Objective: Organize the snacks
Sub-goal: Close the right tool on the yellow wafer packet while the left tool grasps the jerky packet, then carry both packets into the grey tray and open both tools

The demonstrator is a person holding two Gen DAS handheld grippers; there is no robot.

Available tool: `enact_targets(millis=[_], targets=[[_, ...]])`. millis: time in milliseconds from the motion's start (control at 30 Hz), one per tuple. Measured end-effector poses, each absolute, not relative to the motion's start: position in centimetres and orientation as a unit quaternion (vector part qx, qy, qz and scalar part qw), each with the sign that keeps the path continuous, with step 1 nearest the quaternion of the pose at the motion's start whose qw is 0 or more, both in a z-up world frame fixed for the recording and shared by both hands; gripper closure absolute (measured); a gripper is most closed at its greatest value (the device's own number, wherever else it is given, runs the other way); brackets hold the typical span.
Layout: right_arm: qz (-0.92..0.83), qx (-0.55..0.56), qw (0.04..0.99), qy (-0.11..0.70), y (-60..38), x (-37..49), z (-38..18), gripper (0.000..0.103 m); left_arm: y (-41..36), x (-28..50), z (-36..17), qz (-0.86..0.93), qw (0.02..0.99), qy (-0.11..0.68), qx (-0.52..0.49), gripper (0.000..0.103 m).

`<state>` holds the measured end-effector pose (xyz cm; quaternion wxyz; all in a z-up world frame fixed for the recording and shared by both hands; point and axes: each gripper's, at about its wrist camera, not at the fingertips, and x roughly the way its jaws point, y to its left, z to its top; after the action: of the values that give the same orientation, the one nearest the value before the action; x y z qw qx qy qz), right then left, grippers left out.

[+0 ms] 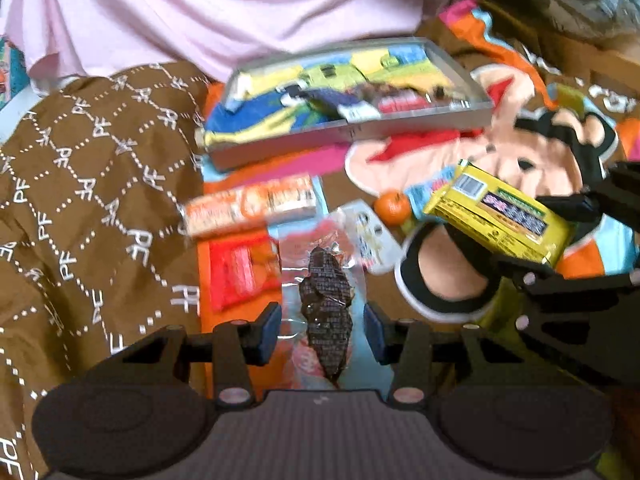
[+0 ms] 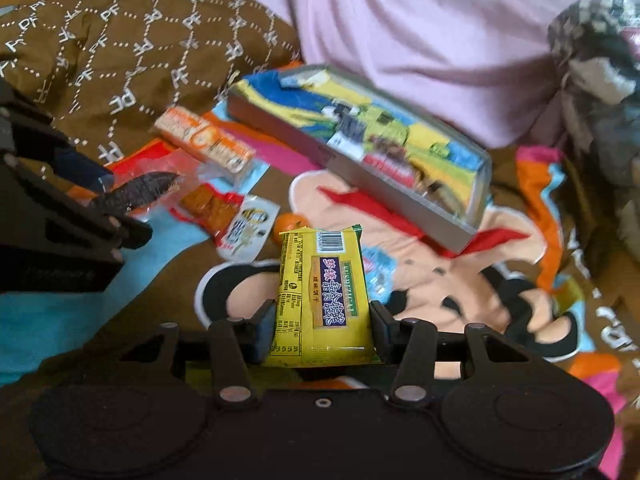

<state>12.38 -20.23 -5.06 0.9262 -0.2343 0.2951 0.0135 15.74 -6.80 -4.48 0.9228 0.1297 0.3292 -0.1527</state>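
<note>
Two snacks lifted toward the grey tray

The yellow biscuit packet (image 2: 322,298) was pinched across its width in the right gripper (image 2: 320,330), while the left gripper (image 1: 322,330), jaws spread, framed a clear-wrapped dark snack (image 1: 326,304); beyond, the grey tray (image 2: 460,236) lay part-filled, presumably their destination.

My cartoon monkey blanket (image 2: 432,276) lies below, brown patterned cloth (image 1: 80,200) at nine o'clock, pink sheet (image 2: 420,32) at twelve
</note>
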Motion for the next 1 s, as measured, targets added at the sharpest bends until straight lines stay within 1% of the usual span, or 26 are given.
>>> enact_targets(millis=[367, 533, 633, 767, 1000], targets=[[-0.024, -0.228, 0.945, 0.232, -22.3, 12.9, -2.3, 0.053, -9.2, 17.7, -1.1, -0.133, 0.949, 0.267, 0.105, 0.054], [-0.032, -0.223, 0.953, 0.204, -23.4, 14.0, -1.2, 0.053, -10.5, 19.5, -0.2, -0.121, 0.955, 0.255, 0.092, 0.054], [-0.038, -0.221, 0.957, 0.183, -24.1, 15.3, -0.7, 0.053, -11.2, 21.3, 0.5, -0.111, 0.958, 0.253, 0.078, 0.054], [-0.052, -0.189, 0.967, 0.163, -25.4, 17.6, -0.4, 0.053, -12.0, 24.0, 1.6, -0.102, 0.962, 0.247, 0.057, 0.054], [-0.075, -0.152, 0.977, 0.131, -27.8, 22.0, -0.5, 0.053, -14.6, 28.3, 2.9, -0.096, 0.968, 0.224, 0.053, 0.054]])
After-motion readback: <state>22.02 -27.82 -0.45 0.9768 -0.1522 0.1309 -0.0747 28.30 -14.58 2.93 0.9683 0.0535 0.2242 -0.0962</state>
